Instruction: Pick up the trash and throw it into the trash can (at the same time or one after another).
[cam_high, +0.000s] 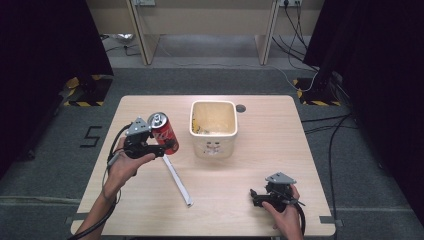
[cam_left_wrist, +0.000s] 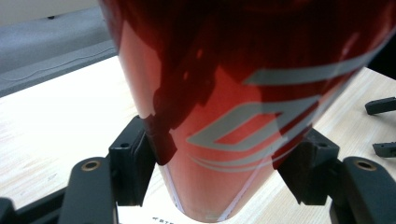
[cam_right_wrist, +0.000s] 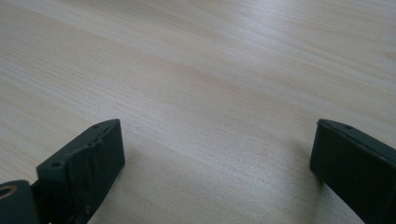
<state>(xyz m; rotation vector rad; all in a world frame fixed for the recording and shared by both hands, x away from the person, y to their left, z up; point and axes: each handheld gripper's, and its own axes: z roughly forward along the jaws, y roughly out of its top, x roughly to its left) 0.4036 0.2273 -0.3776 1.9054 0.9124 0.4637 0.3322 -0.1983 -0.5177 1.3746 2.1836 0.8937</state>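
Your work surface is a light wood table with a small dark round hole near its far edge. A cream square bin stands on it just left of that hole, toward the far side. A long white strip lies flat and diagonal, near the bin's front left.

bright overhead light, dark edges, can blurry
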